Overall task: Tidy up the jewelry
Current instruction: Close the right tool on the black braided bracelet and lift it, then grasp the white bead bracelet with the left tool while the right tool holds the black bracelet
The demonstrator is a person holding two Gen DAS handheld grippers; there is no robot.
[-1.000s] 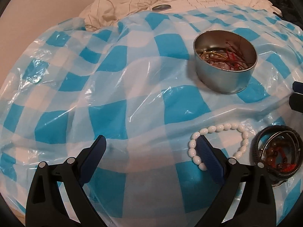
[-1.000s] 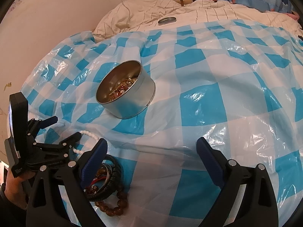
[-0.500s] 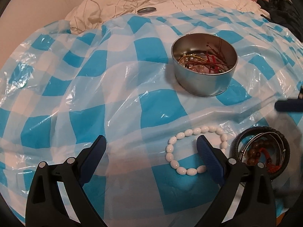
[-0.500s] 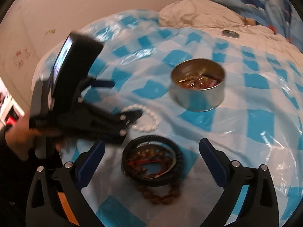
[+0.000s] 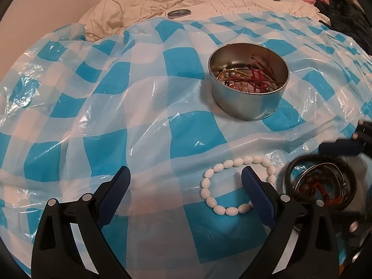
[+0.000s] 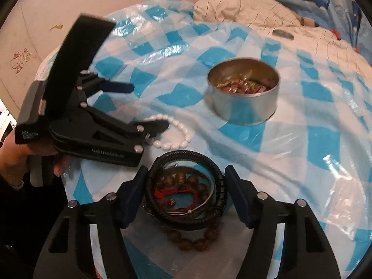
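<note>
A silver tin [image 5: 248,107] [image 6: 244,107] holding red cords and beads stands on the blue-checked plastic sheet [image 5: 193,144]. In front of it lies a white bead bracelet [image 5: 229,162] [image 6: 183,139]. My left gripper [image 5: 186,174] [image 6: 150,105] is open, its right finger over the bracelet's loop. A black braided bracelet [image 6: 186,154] [image 5: 290,169] lies to the right, ringing brown beads [image 6: 186,244] and a red cord. My right gripper [image 6: 186,176] straddles this pile, jaws closing, pads just outside the black ring.
The tin's lid [image 5: 179,12] [image 6: 282,33] lies on a beige quilt [image 5: 139,7] at the back. A pale wall [image 6: 34,23] rises on the left. A black bag [image 5: 348,16] sits at the far right. A person's hand [image 6: 14,158] holds the left gripper.
My right gripper swung left from the bare sheet to the bracelet pile and rolled, and its jaws narrowed around the black ring. The left gripper tilted slightly toward the white bracelet.
</note>
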